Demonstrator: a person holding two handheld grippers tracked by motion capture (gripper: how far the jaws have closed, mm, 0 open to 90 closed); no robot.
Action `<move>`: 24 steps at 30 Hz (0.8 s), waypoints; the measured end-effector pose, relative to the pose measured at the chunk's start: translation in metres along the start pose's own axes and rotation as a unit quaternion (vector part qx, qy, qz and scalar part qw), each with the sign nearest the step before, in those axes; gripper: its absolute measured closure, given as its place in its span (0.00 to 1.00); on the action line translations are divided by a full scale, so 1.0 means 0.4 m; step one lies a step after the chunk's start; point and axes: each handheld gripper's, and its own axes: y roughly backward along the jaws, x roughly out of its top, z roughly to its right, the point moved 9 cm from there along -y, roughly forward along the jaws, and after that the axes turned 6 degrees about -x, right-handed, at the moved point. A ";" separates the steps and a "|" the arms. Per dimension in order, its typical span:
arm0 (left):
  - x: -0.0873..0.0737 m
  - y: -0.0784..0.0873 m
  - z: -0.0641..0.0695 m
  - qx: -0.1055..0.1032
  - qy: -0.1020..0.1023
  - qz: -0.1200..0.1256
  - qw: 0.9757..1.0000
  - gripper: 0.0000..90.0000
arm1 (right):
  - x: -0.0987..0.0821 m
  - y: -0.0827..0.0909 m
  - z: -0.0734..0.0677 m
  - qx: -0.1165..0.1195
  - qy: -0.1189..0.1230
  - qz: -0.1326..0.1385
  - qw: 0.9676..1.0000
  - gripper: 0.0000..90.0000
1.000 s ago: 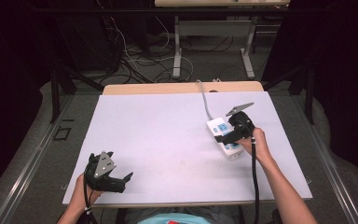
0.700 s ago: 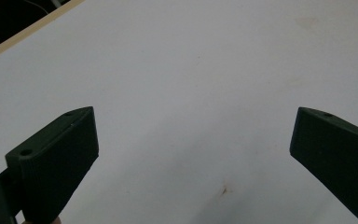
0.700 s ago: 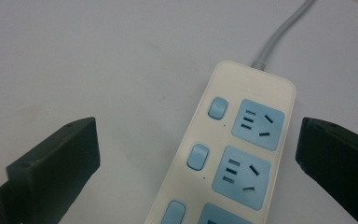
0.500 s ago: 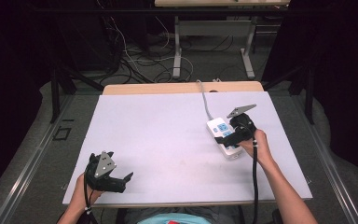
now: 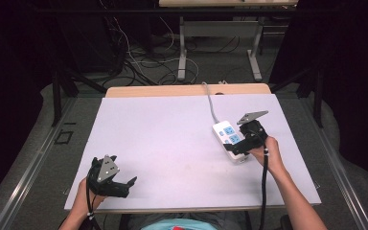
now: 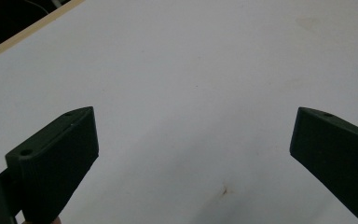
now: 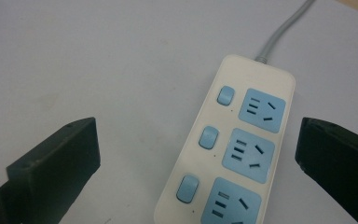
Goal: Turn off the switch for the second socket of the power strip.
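Observation:
A white power strip (image 5: 227, 135) with blue sockets and blue switches lies on the right part of the white table top (image 5: 172, 143). Its grey cable (image 5: 211, 103) runs to the far edge. My right gripper (image 5: 237, 146) hovers over the strip's near end, open, its jaws standing wide on either side of the strip (image 7: 235, 149) without touching it. My left gripper (image 5: 120, 184) rests near the front left corner, open, with bare table between its jaws (image 6: 191, 140).
A wooden strip (image 5: 187, 90) edges the table's far side. Beyond it on the dark floor lie tangled cables (image 5: 134, 62) and the legs of another table (image 5: 184, 57). A small brown stain (image 6: 224, 190) marks the table near the left gripper.
My right gripper has shifted slightly toward the near end of the power strip. The left gripper has stayed where it was.

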 end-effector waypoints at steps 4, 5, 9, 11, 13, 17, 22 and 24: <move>0.001 0.000 0.000 0.000 0.001 0.001 1.000 0.01 | -0.009 0.009 -0.004 0.004 -0.002 0.002 1.000 0.00; 0.001 0.000 0.000 0.000 0.001 0.001 1.000 0.01 | -0.013 0.012 -0.003 0.001 -0.001 0.000 1.000 0.00; 0.001 0.000 0.000 0.000 0.000 0.001 1.000 0.01 | -0.023 0.025 -0.006 0.000 -0.002 0.002 1.000 0.00; 0.000 0.000 -0.001 0.001 -0.002 0.000 1.000 0.01 | -0.030 0.031 -0.008 0.000 -0.003 0.001 1.000 0.00; 0.001 0.000 0.000 0.000 -0.001 0.000 1.000 0.01 | -0.039 0.038 -0.008 -0.002 -0.003 -0.002 1.000 0.00; 0.000 0.001 0.000 0.001 -0.003 -0.002 1.000 0.01 | -0.056 0.051 -0.009 -0.004 -0.006 -0.003 1.000 0.00; 0.001 0.000 0.000 0.000 -0.003 -0.001 1.000 0.01 | -0.075 0.064 -0.014 -0.006 -0.007 0.001 1.000 0.00; 0.001 -0.001 0.002 -0.002 -0.002 -0.001 1.000 0.01 | -0.083 0.069 -0.015 -0.008 -0.007 0.002 1.000 0.00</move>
